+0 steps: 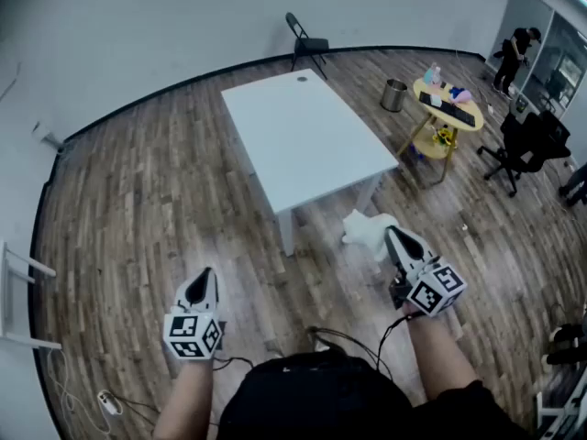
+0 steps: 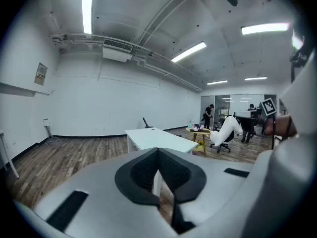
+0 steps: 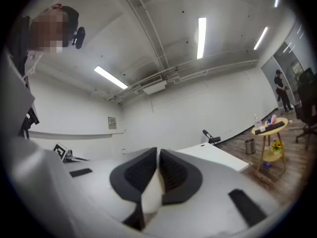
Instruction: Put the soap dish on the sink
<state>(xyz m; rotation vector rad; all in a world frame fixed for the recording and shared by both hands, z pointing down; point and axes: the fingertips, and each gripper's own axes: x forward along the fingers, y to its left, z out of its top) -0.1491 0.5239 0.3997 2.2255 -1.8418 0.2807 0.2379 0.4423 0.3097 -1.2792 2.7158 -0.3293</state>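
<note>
The right gripper [image 3: 158, 157] is clamped on the white soap dish [image 1: 365, 230], with a pale edge of it pinched between the dark pads. The dish juts ahead of the jaws, in the air just off the near end of the white table [image 1: 303, 136], beside its near-right leg. The left gripper [image 1: 204, 280] has its jaws together with nothing between them, and is held short of the table's near end, to the left. Past the table's right side stand a metal bin [image 1: 394, 94] and a small yellow side table [image 1: 424, 93]. A folding chair [image 1: 307, 42] stands at the table's far end.
</note>
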